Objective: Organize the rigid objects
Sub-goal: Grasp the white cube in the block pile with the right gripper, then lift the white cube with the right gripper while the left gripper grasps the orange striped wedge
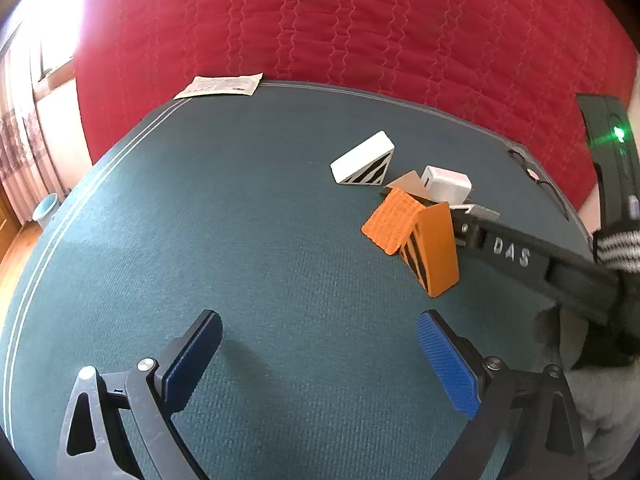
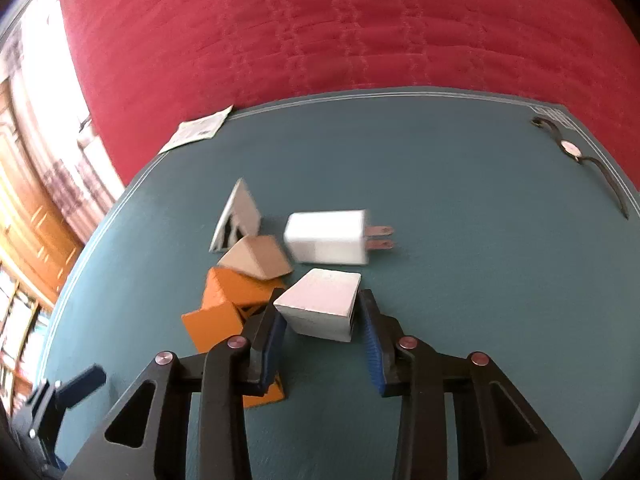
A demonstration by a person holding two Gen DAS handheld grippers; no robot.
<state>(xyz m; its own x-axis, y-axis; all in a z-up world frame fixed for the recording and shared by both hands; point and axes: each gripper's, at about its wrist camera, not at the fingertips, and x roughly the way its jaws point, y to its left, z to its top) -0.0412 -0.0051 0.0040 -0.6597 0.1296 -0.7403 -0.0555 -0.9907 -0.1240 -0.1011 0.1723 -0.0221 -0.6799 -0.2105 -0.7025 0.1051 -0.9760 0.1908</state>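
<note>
My right tongs [image 2: 322, 334] clench a white wedge block [image 2: 320, 308] on the green worktop [image 2: 460, 208], beside two orange blocks [image 2: 224, 304] and a white charger [image 2: 326, 238]. My left tongs [image 1: 320, 356] hang released, holding nothing.

Black gripper [image 2: 322, 320], blue ribbed pads [image 2: 374, 354] (2 each).

Beyond your work you have a teal table mat [image 1: 240, 216] with pale border lines, a printed paper leaflet [image 1: 220, 85] at its far edge, a wristwatch [image 2: 572, 150] near the far right corner, a red quilted cover [image 1: 360, 20] behind, a curtained window [image 1: 24, 128] at left.
</note>
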